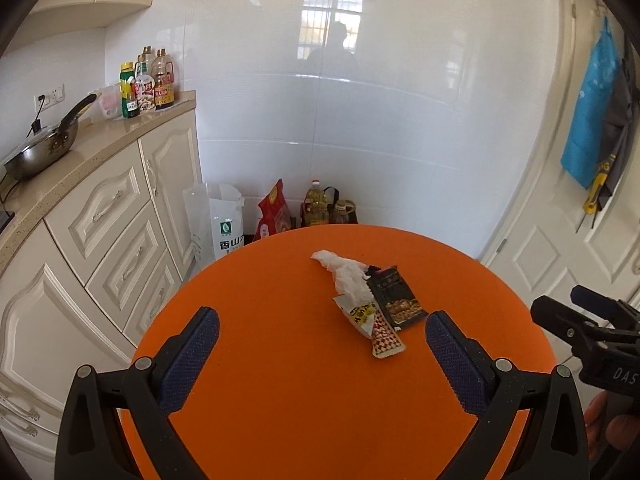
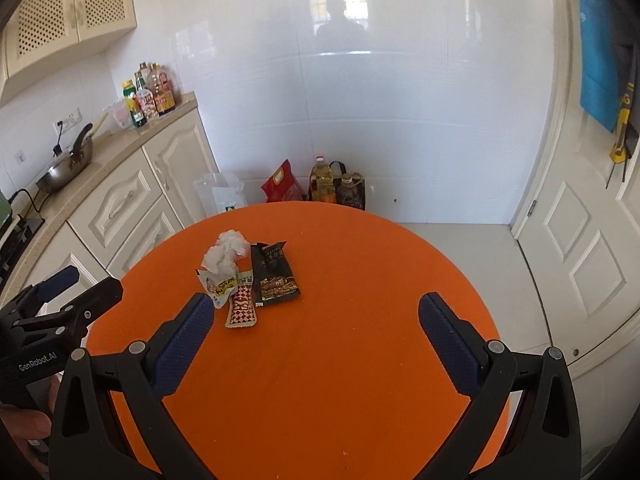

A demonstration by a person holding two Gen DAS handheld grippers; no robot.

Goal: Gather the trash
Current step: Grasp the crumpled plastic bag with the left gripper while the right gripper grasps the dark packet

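A small heap of trash lies on the round orange table [image 1: 260, 360] [image 2: 360, 340]: a crumpled white tissue [image 1: 346, 272] [image 2: 226, 254], a black snack packet [image 1: 398, 300] [image 2: 276, 276], a white and yellow wrapper [image 1: 360, 316] [image 2: 218, 286], and a red-and-white checked wrapper [image 1: 384, 338] [image 2: 242, 308]. My left gripper [image 1: 322, 336] is open and empty, held above the table short of the heap. My right gripper [image 2: 316, 320] is open and empty, with the heap just ahead of its left finger. Each gripper also shows at the edge of the other's view [image 1: 576, 328] [image 2: 76, 300].
Cream kitchen cabinets [image 1: 112, 216] with a worktop run along the left, bearing a wok [image 1: 44, 148] and sauce bottles [image 1: 150, 80]. Bags and oil bottles [image 1: 316, 204] stand on the floor by the tiled wall. A white door [image 2: 580, 240] is at the right.
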